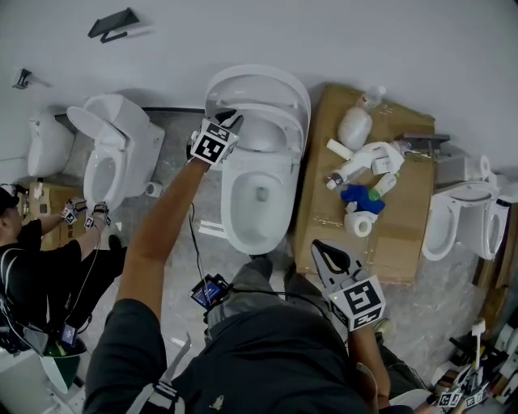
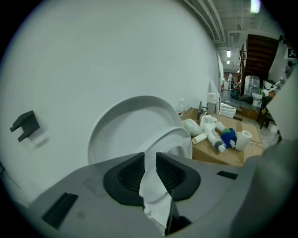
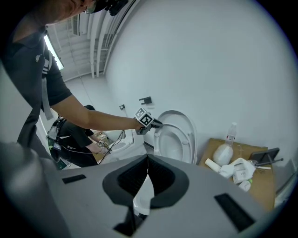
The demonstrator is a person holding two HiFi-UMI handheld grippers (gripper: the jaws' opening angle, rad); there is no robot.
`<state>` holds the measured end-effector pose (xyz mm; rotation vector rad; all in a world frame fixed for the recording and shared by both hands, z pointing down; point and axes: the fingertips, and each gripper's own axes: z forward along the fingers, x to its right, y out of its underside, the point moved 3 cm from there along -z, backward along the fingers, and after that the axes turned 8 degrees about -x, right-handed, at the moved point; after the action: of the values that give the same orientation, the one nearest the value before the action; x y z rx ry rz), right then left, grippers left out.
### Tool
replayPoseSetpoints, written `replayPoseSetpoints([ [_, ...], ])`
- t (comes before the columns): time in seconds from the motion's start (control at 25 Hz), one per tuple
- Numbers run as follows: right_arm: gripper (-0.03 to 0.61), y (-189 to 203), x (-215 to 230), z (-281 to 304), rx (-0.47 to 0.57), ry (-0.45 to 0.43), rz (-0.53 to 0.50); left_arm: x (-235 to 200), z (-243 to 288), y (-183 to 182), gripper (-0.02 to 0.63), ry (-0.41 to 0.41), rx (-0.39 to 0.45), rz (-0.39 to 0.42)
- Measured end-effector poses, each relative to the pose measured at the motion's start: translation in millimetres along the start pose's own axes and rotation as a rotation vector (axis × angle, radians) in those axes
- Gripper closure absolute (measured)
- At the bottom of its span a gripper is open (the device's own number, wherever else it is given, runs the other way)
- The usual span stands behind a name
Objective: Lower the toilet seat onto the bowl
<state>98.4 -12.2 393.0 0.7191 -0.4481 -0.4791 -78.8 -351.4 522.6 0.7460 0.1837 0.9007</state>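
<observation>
A white toilet stands against the wall with its lid (image 1: 261, 83) upright. The toilet seat (image 1: 293, 132) is tilted forward off the lid, above the bowl (image 1: 243, 236). My left gripper (image 1: 229, 120) is shut on the seat's left edge. In the left gripper view the white seat rim (image 2: 173, 138) runs between the jaws of the left gripper (image 2: 150, 160), with the lid (image 2: 125, 125) behind it. My right gripper (image 1: 325, 251) hangs low at the right, away from the toilet, shut and empty. In the right gripper view, the right gripper (image 3: 147, 163) faces the toilet seat (image 3: 173, 139) and the left gripper (image 3: 148, 121).
A cardboard box (image 1: 401, 234) to the right of the toilet carries a bottle, paper rolls and a blue item. Another toilet (image 1: 109, 162) stands at the left, a third (image 1: 461, 222) at the right. A person (image 1: 32, 271) crouches at lower left. A black bracket (image 1: 113, 23) is on the wall.
</observation>
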Motion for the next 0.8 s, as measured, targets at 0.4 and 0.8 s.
replayPoseSetpoints([
  [0.4,0.571,17.7,-4.7,6.6,-0.037,-0.016,0.012,-18.1,8.1,24.8,0.548,-0.081,-0.055,-0.015],
  [0.8,0.571,33.1,-9.5,17.9,-0.079,-0.045,0.016,-35.2,10.2,53.1,0.474,-0.159,-0.12,-0.009],
])
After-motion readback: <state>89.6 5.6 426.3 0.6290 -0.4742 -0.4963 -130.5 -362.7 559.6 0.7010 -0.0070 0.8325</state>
